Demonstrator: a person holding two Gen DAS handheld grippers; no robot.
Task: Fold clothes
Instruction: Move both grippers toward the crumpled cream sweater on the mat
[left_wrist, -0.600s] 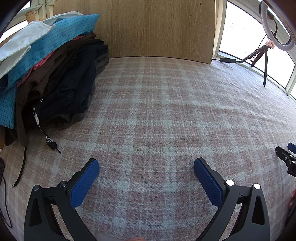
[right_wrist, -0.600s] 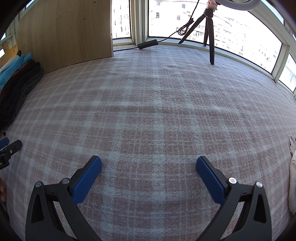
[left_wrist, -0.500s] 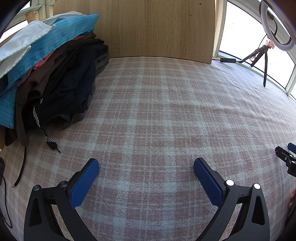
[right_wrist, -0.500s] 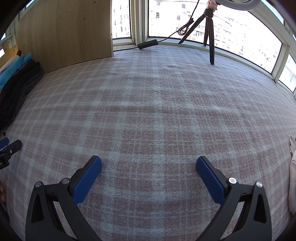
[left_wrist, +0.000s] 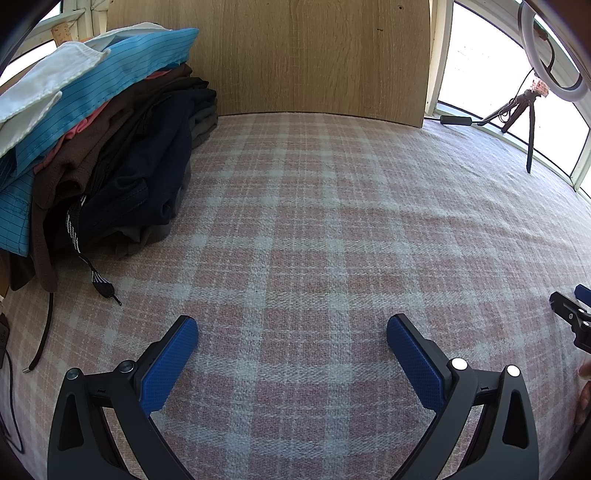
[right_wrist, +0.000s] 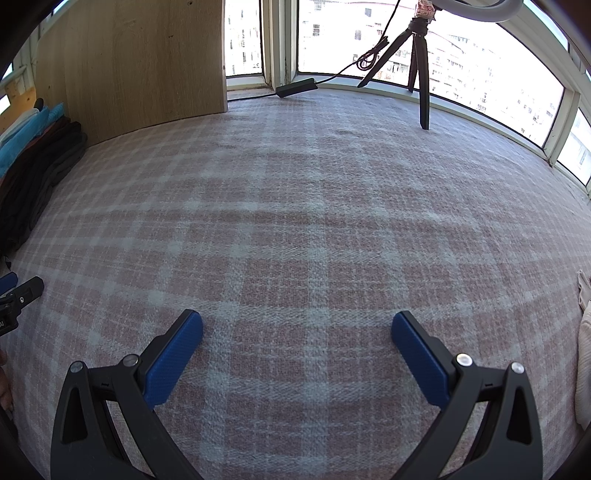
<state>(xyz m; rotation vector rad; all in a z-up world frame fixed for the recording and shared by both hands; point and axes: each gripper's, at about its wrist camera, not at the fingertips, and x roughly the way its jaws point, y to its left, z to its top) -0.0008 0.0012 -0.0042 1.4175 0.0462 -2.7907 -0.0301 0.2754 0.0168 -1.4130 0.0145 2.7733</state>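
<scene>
A pile of clothes (left_wrist: 110, 147) lies at the left on the plaid cloth: dark garments below, a blue striped one and a white one on top. A black drawstring (left_wrist: 99, 280) trails from it. My left gripper (left_wrist: 291, 328) hovers open over bare cloth, to the right of the pile, holding nothing. My right gripper (right_wrist: 297, 325) is open too, above bare plaid. In the right wrist view the pile (right_wrist: 33, 166) shows at the far left, and a cream garment (right_wrist: 583, 354) peeks in at the right edge. Each gripper's tip appears at the edge of the other's view.
A wooden panel (left_wrist: 295, 55) stands at the back. A black tripod (right_wrist: 417, 55) with a ring light, a cable and a black adapter (right_wrist: 295, 87) sit by the windows. A cable (left_wrist: 40, 343) lies at the left edge. The plaid cloth (right_wrist: 314, 221) covers the surface.
</scene>
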